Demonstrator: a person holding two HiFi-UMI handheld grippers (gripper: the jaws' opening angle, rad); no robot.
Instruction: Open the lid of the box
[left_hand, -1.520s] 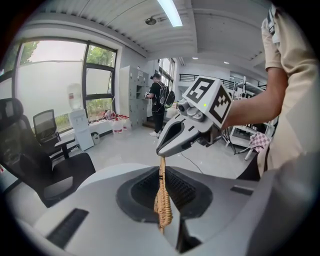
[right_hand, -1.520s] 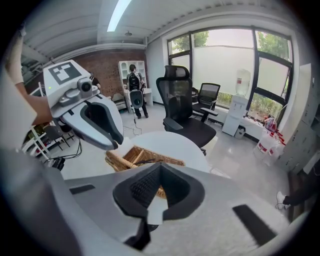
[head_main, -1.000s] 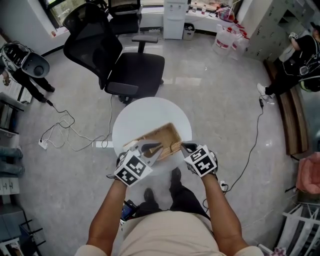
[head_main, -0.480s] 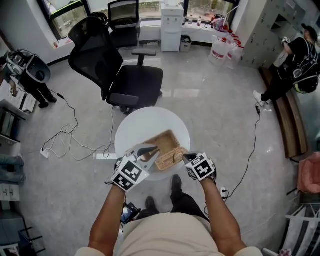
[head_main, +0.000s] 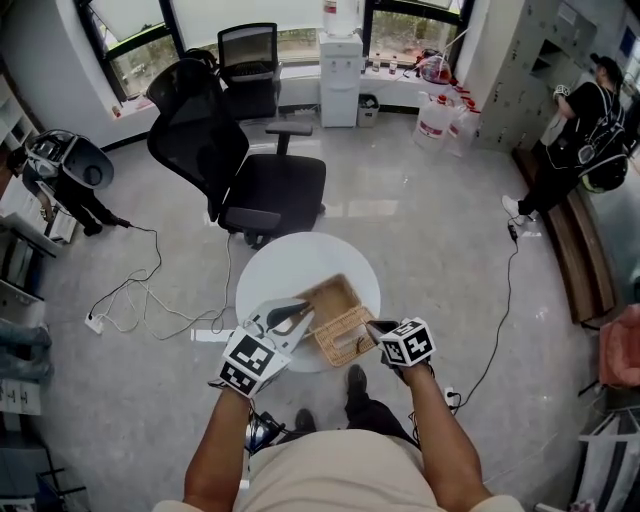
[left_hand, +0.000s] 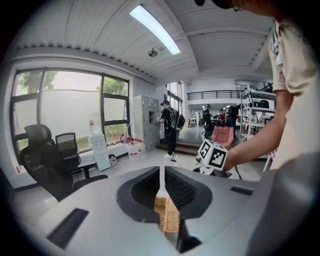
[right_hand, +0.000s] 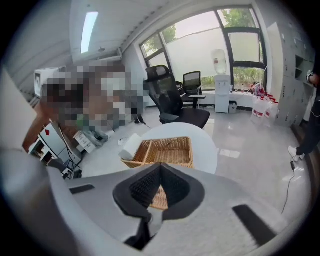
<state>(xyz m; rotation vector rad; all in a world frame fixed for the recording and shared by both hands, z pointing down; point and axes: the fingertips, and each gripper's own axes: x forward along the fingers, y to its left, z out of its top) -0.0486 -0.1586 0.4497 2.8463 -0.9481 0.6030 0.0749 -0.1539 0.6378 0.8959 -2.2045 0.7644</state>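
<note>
The wicker box (head_main: 333, 294) stands open on the round white table (head_main: 290, 262); in the right gripper view its two bare compartments (right_hand: 162, 149) show. Its flat wicker lid (head_main: 346, 338) hangs tilted off the box's near side, over the table's front edge. My left gripper (head_main: 304, 317) is shut on the lid's left edge, and wicker (left_hand: 168, 218) shows through the thin gap between its jaws. My right gripper (head_main: 372, 327) is shut at the lid's right edge, with the lid (right_hand: 160, 198) right at its tips.
A black office chair (head_main: 262, 180) stands just behind the table. Cables (head_main: 140, 300) trail over the floor at the left. A person (head_main: 580, 140) stands at the far right by lockers. Water jugs (head_main: 436, 120) and a dispenser (head_main: 340, 65) line the window wall.
The lid was down on the box a second ago. Both grippers have since lifted it and drawn it toward me, baring the box's inside.
</note>
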